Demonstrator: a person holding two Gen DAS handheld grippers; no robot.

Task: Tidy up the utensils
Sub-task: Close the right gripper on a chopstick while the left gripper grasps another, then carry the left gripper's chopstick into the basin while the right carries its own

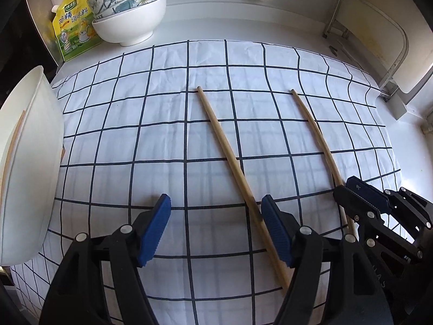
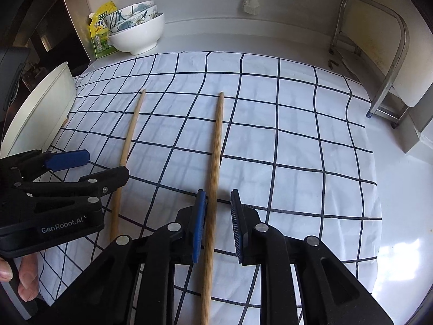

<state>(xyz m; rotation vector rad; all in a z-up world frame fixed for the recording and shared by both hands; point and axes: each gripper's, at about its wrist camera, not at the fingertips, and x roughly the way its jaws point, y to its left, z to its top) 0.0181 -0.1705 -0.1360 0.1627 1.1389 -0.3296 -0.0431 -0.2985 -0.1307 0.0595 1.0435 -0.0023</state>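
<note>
Two wooden chopsticks lie on a white cloth (image 1: 162,140) with a dark grid pattern, spread over a pale desk (image 2: 400,195). They are well apart from each other, both running from near to far. The left claw (image 1: 216,227) is released, its blue pads spread wide just above the cloth; the left chopstick (image 1: 230,159) passes close beside the inner face of its right pad, not gripped. The right claw (image 2: 217,224) is also released but narrower, its two blue pads standing on either side of the right chopstick (image 2: 215,162), which runs through the gap between them; whether the left pad touches the stick cannot be told. In the right wrist view the left chopstick (image 2: 130,135) runs under the left claw's black frame. In the left wrist view the right chopstick (image 1: 316,135) disappears under the right claw at the near right. A large white container (image 1: 29,162) stands at the left edge of the cloth, with wooden sticks showing inside it. At the far left, a stack of bowls (image 2: 138,29) stands next to a yellow pouch (image 1: 73,24). A metal rack (image 2: 389,62) stands at the far right.
</note>
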